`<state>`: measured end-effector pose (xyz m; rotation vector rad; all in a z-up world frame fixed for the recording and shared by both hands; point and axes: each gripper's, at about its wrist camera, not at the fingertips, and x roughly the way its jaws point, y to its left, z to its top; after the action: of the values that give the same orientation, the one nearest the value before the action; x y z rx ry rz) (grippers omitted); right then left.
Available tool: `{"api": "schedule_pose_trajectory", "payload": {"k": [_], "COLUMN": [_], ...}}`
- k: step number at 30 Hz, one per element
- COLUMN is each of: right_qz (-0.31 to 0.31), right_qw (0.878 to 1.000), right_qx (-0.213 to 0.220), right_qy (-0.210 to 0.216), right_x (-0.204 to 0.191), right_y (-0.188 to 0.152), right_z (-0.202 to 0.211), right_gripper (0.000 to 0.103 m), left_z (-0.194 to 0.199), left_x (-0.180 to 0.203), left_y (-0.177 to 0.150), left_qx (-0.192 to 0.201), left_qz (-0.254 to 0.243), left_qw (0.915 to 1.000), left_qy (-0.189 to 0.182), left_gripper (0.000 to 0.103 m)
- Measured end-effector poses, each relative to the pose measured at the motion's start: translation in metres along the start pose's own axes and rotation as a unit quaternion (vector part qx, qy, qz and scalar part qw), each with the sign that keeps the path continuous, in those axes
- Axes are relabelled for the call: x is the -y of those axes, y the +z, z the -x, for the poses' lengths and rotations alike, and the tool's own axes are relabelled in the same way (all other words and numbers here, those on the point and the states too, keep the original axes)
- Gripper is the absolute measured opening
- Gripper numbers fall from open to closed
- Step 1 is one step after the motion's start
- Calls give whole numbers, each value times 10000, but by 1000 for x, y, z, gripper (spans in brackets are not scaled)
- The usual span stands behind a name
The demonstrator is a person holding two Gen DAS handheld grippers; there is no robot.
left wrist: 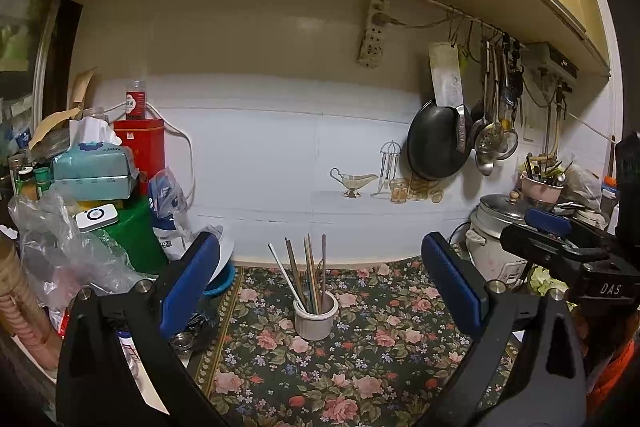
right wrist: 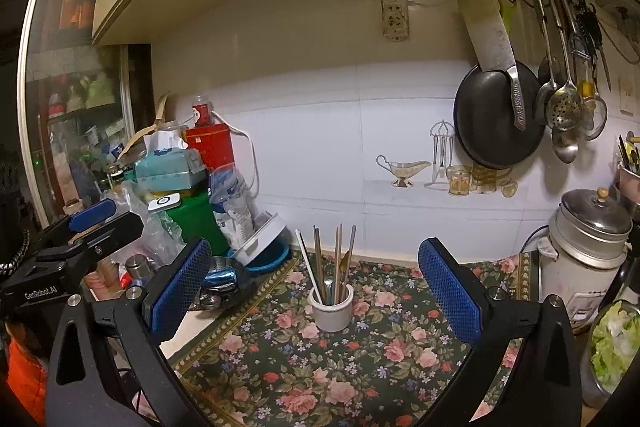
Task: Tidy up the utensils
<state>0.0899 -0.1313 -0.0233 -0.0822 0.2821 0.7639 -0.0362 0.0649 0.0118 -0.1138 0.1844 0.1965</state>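
From the left wrist camera, the left gripper (left wrist: 320,291) hangs above the floral mat (left wrist: 360,367) with its blue pads spread wide and nothing between them. Straight ahead, framed by the two fingers, a small grey cup (left wrist: 315,319) stands on the mat with chopsticks (left wrist: 310,273) and a white straw-like stick poking up out of it. Far left is a heap of clutter, a tissue box (left wrist: 94,171) and a red tin (left wrist: 140,151) among it; far right sits a rice cooker (left wrist: 496,243), and a black pan (left wrist: 434,143) hangs on the wall above with ladles beside it. The other tool shows at the right edge, its jaws seen side-on. From the right wrist camera, the right gripper (right wrist: 316,287) is likewise released and empty, pads well apart, and it too faces the cup (right wrist: 332,311) with the sticks (right wrist: 338,259) standing in it, near the far edge of the mat (right wrist: 340,367). A bowl of greens (right wrist: 612,343) sits at the near right. To my eye no loose utensil lies on the mat, so the job is either just beginning or nearly finished; I cannot tell which. If more is to be done, one tool must go forward and down to the cup and close on a single stick without tipping the cup.
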Motion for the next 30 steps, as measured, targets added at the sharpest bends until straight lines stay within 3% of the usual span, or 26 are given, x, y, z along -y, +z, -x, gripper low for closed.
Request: {"api": "schedule_pose_trajectory", "payload": {"k": [30], "right_qz": [64], "right_qw": [9999], "right_qx": [-75], "right_qy": [25], "right_x": [-5], "right_y": [0], "right_z": [-3], "right_gripper": [103], "left_z": [-3], "left_x": [7], "left_y": [-3], "left_qx": [-32], "left_qz": [-53], "left_qw": [10000], "left_qy": [41], "left_gripper": [102]}}
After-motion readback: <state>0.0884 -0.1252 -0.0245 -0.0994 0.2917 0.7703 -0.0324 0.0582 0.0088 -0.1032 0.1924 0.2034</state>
